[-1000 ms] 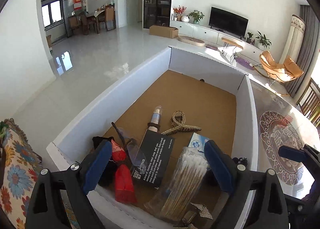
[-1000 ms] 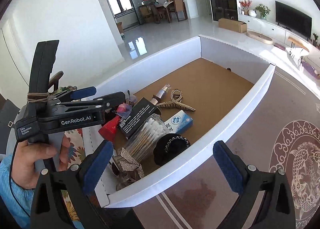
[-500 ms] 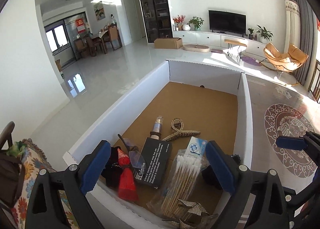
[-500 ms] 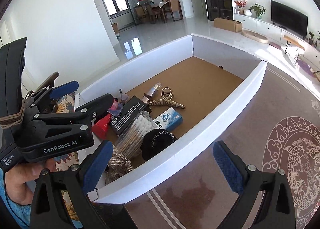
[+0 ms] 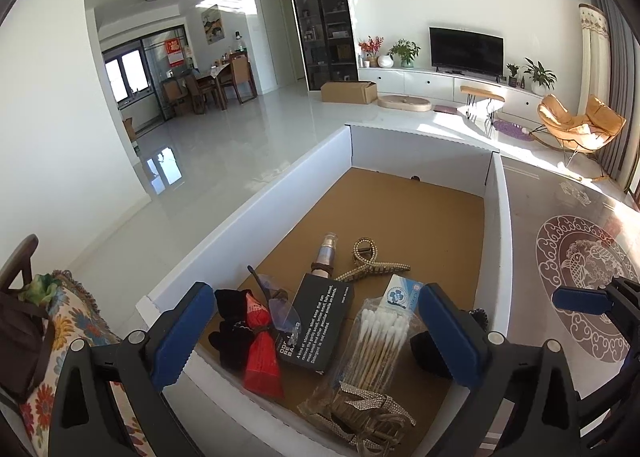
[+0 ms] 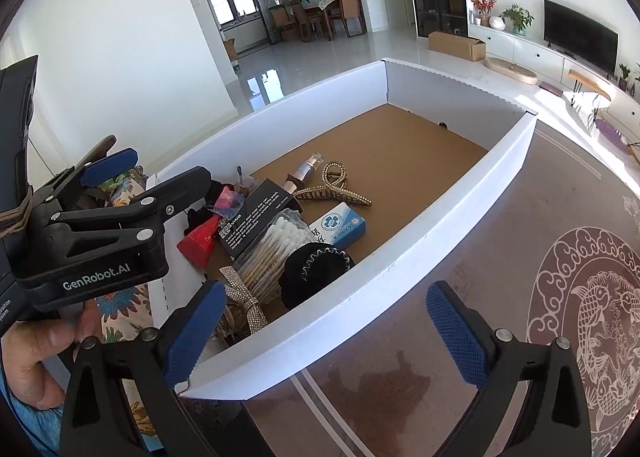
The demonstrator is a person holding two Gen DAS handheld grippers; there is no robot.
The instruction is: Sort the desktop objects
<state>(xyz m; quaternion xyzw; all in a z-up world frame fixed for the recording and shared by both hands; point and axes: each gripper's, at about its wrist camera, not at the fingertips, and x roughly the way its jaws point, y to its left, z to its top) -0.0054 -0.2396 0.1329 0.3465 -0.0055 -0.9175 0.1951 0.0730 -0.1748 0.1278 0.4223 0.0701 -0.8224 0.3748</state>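
Observation:
A white box [image 5: 260,225] with a brown cardboard floor holds a heap at its near end. In the heap are a black carton [image 5: 320,321], a cotton swab bag [image 5: 380,341], a red pouch [image 5: 262,357], glasses [image 5: 280,305], a small bottle [image 5: 326,253], a rhinestone hair claw [image 5: 370,263], a blue-white packet [image 5: 402,293] and a black scrunchie [image 6: 316,265]. My left gripper [image 5: 316,333] hangs above the heap, its jaws opening wide, pads touching nothing. My right gripper [image 6: 324,321] stands open over the box's near wall [image 6: 360,297], holding nothing.
The box sits on a brownish tabletop with a round fish motif [image 6: 592,297] to the right. A floral cushion [image 5: 60,337] on a chair lies left of the box. A person's hand [image 6: 36,357] holds the left gripper [image 6: 152,177]. The box's far half is bare cardboard.
My left gripper has drawn back and up a little from the heap, and its jaws stand wider. The right gripper has hardly moved.

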